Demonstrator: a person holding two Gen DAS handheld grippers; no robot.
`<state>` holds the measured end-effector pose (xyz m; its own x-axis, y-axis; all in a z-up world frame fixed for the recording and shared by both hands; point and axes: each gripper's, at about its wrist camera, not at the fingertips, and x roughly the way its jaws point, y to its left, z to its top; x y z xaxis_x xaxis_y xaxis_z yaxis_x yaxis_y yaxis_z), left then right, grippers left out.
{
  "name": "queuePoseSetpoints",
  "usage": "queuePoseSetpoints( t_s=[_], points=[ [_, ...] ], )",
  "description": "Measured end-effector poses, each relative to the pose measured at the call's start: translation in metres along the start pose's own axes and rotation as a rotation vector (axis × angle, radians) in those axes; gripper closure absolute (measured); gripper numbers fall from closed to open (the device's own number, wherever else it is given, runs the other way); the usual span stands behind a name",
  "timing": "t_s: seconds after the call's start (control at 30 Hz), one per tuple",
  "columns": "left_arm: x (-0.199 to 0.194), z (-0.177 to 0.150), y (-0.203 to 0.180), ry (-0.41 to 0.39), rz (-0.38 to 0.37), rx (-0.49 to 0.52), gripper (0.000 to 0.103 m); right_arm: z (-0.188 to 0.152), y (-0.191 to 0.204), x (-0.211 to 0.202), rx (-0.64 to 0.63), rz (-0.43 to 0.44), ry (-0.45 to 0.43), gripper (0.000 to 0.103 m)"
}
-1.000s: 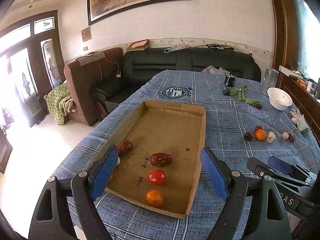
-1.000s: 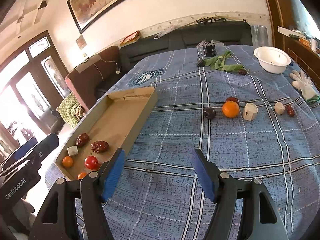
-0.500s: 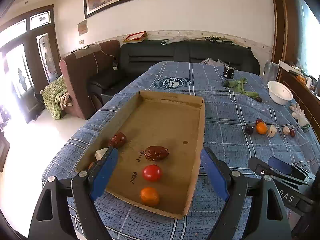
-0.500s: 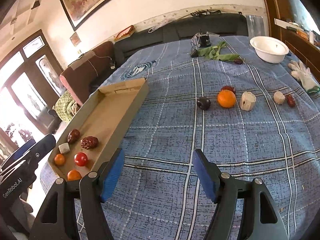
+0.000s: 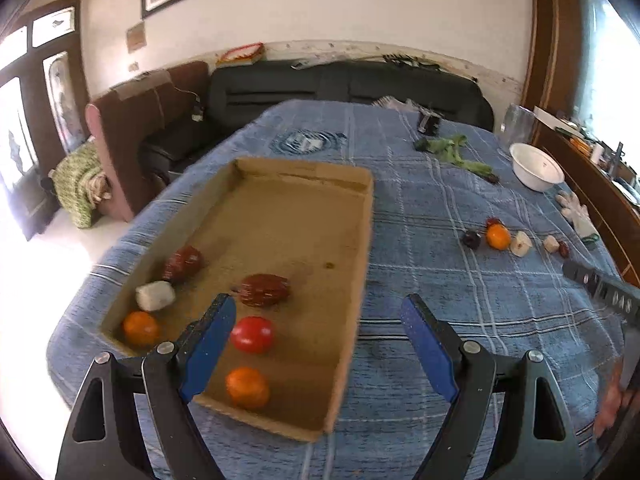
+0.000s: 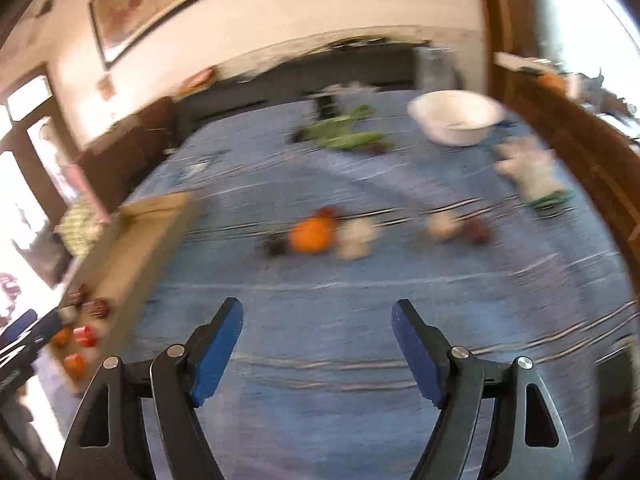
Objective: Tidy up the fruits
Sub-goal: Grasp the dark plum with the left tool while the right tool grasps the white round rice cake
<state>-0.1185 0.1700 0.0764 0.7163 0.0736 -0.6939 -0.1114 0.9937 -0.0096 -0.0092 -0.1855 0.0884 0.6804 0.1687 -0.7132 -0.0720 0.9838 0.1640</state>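
Left claw [image 5: 318, 322] hangs apart above the cardboard tray [image 5: 362, 264], whose long axis runs near to far. Right claw [image 6: 318, 326], jaws just widening, empty, faces the orange [image 6: 312, 234] farther along the bench [image 6: 360, 320].

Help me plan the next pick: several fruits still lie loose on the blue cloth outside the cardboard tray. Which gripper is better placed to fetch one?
The right gripper: open, empty, facing the loose orange. The left gripper, also open, hangs over the cardboard tray, away from that row.
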Motion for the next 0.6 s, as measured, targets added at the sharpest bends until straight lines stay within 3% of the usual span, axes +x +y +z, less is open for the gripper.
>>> queuePoseSetpoints(
  t_s=[0.07,0.13,0.27,0.33,0.4,0.6],
  points=[
    [0.006,0.0,-0.007,0.014,-0.02,0.01,0.019,0.01,-0.018,0.005,0.024,-0.016,0.01,0.022],
    [0.013,0.001,-0.018,0.03,-0.046,0.031,0.019,0.021,-0.026,0.012,0.033,-0.001,0.021,0.029],
    [0.028,0.006,-0.039,0.088,-0.154,0.053,0.021,0.044,-0.015,0.041,-0.035,-0.009,0.022,0.033],
    [0.038,0.011,-0.054,0.108,-0.203,0.084,0.035,0.052,-0.006,0.066,-0.06,-0.024,0.05,0.038],
    [0.048,0.017,-0.067,0.124,-0.209,0.106,0.04,0.053,-0.004,0.083,-0.063,-0.008,0.079,0.039],
    [0.1,0.041,-0.104,0.146,-0.217,0.15,0.04,0.048,-0.006,0.105,-0.08,0.014,0.114,0.039]
  ],
)
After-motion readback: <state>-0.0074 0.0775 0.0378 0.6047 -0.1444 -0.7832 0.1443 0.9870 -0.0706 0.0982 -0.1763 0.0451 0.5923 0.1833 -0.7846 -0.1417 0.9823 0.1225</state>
